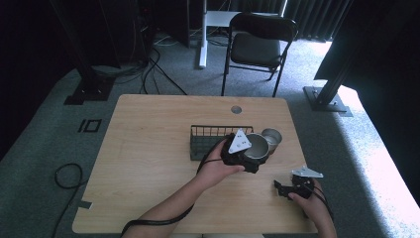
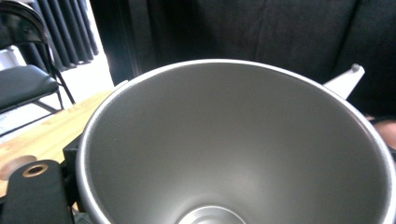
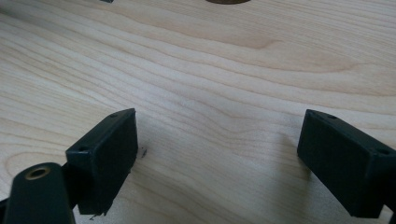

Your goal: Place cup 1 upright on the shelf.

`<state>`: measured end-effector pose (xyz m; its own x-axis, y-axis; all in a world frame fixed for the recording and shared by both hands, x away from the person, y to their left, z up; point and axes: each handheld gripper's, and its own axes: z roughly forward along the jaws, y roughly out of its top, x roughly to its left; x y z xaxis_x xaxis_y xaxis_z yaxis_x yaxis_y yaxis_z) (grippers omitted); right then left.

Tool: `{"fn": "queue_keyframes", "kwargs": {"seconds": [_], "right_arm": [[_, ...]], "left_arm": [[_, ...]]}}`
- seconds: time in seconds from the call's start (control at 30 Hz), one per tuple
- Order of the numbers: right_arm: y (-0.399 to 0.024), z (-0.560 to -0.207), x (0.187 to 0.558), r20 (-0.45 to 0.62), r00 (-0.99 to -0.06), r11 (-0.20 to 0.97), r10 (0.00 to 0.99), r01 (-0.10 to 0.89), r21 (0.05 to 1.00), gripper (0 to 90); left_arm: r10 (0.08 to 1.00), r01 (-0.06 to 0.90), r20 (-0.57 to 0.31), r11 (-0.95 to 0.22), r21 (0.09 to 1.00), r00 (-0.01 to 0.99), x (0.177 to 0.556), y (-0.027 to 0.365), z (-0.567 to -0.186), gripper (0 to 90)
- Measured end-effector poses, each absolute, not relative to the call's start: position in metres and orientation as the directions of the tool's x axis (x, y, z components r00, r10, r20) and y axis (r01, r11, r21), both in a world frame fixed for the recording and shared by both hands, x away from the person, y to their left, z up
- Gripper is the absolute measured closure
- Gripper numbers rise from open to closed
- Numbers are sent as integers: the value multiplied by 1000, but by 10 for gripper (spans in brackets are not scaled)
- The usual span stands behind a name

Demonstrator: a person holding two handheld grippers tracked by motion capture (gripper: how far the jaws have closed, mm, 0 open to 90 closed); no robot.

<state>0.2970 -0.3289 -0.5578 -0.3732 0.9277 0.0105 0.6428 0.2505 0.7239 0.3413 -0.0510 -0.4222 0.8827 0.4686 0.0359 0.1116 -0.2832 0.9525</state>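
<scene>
Cup [image 2: 233, 140] pinched by left claw [image 1: 252, 157]; right claw [image 3: 219, 158] spread over table [image 3: 210, 70].

No readable text, label, brand, number or sign appears on anything.

Lab/recording studio: black curtains [image 1: 322, 17], rig frame posts [image 1: 81, 59], loose floor cables [image 1: 153, 69], grey carpet [image 1: 44, 144], folding chair [image 1: 257, 44], lone wooden counter [image 1: 148, 148].
</scene>
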Motion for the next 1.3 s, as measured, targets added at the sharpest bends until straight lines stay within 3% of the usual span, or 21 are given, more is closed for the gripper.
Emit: {"fn": "queue_keyframes", "kwargs": {"seconds": [0.5, 1.3], "right_arm": [[-329, -558, 297, 10, -374, 251, 928, 643, 724, 118], [-329, -558, 297, 10, -374, 251, 927, 642, 724, 118]], "left_arm": [[539, 108, 33, -229, 967, 842, 357, -28, -399, 133], [762, 181, 6, -162, 970, 647, 399, 27, -400, 133]]}}
